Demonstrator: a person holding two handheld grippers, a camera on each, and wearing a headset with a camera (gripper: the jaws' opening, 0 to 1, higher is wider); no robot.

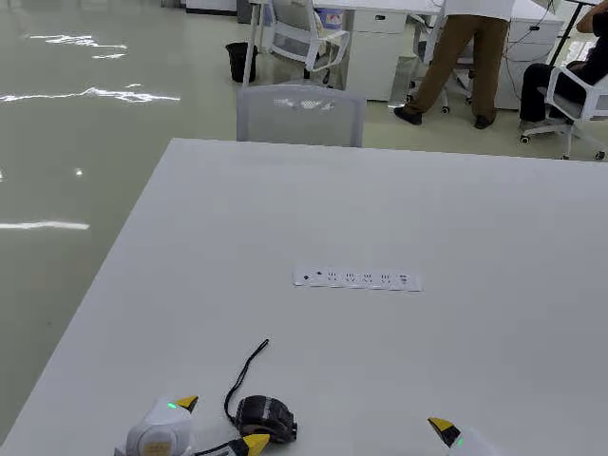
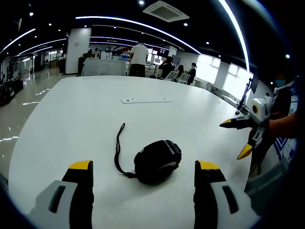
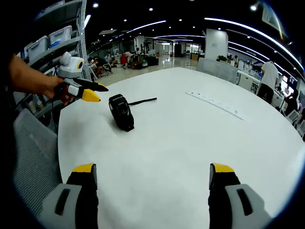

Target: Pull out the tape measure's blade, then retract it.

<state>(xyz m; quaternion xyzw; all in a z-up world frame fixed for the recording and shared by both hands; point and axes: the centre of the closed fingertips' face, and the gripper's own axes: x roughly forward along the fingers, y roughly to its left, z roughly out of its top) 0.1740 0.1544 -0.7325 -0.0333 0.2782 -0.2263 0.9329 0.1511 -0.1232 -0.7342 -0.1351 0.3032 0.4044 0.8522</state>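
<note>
On the white tabletop (image 1: 380, 209), a small black tape measure (image 2: 158, 161) sits before our spread left gripper (image 2: 144, 166); our right gripper (image 3: 155, 168) gapes empty. Seemingly dense, rigid: clamp its flanks.

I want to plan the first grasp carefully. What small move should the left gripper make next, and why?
Probably ease the left gripper forward a little and close it on the tape measure. Its jaws stand open with the black case just ahead of them, lying free on the white table with no blade pulled out. The right gripper is open and off to the side.
</note>
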